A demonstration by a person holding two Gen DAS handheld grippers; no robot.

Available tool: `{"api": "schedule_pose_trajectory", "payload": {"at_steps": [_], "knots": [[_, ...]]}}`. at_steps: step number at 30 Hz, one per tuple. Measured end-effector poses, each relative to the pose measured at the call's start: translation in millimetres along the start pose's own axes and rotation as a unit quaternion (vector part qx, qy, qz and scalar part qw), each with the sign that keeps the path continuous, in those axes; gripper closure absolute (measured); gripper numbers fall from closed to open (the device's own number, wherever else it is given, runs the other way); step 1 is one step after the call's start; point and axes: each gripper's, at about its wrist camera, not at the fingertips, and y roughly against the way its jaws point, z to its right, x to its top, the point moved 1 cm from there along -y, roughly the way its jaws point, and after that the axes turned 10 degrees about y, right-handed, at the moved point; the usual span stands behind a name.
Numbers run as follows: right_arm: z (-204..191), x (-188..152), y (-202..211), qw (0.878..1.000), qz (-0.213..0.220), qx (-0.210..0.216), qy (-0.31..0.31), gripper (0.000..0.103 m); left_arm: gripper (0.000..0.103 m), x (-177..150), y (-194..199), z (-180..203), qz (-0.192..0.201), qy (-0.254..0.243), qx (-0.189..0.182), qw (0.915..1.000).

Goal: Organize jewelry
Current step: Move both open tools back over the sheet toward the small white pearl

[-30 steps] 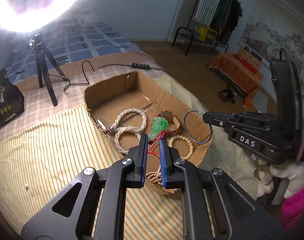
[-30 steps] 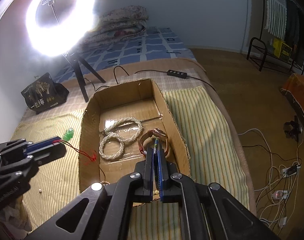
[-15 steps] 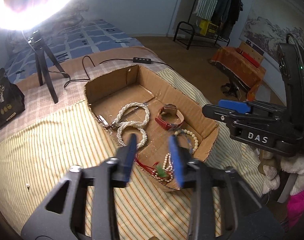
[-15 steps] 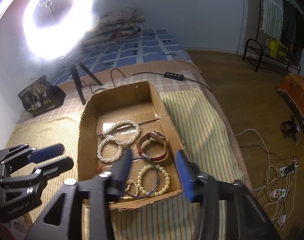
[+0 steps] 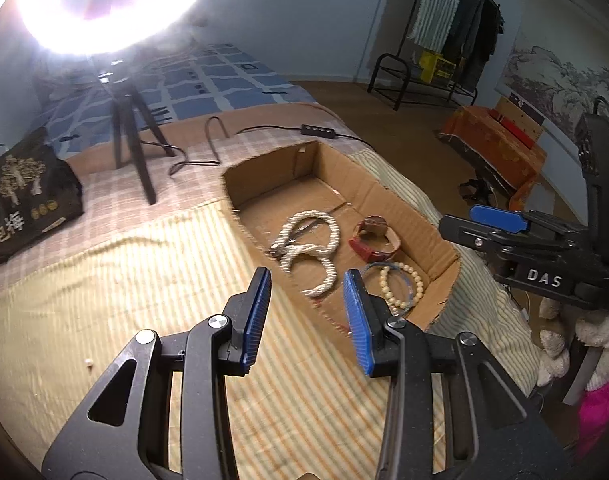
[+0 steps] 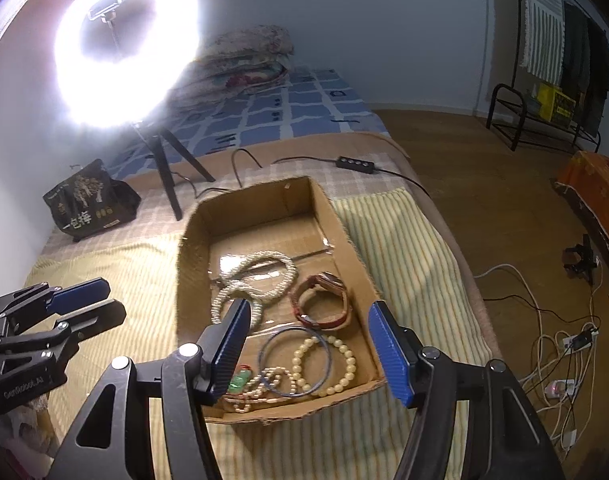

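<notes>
The left gripper (image 5: 307, 312) and right gripper (image 6: 320, 346) both hang with jaws spread wide and nothing between them, above a striped bedspread (image 5: 104, 280) in a bedroom. The left is poised over the near-left wall of a shallow cardboard box (image 6: 192, 240); the right is over the box's near end. Inside the box lie a looped pearl necklace (image 6: 256, 276), a red-strapped watch (image 6: 324, 300), a thin blue bangle (image 6: 294, 362) overlapping a cream bead bracelet (image 6: 336, 360), and, at the near end, a green jade pendant (image 6: 237, 382) beside a strand of small beads (image 6: 260, 388). The right gripper's body reads "DAS" in the left wrist view. A black bag (image 6: 88, 200) printed with Chinese characters sits beside the tripod (image 6: 168, 172) of a glowing ring light (image 6: 124, 44).
</notes>
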Motion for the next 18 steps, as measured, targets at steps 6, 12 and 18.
{"api": "schedule_pose_trajectory", "payload": {"at_steps": [6,12,18], "knots": [[-21.0,5.2,8.5,1.0,0.013,0.014,0.016,0.039,0.066,5.9,24.8,-35.1,0.004,0.016,0.025,0.9996],[-46.3,9.8,16.2,0.999,0.024,0.034,0.032,0.039,0.065,13.4,56.0,-86.3,0.009,0.054,0.043,0.9976],[-78.1,9.8,16.2,0.996,0.023,0.059,0.059,0.039,0.065,4.1,76.5,-137.5,0.011,0.095,0.06,0.9937]]}}
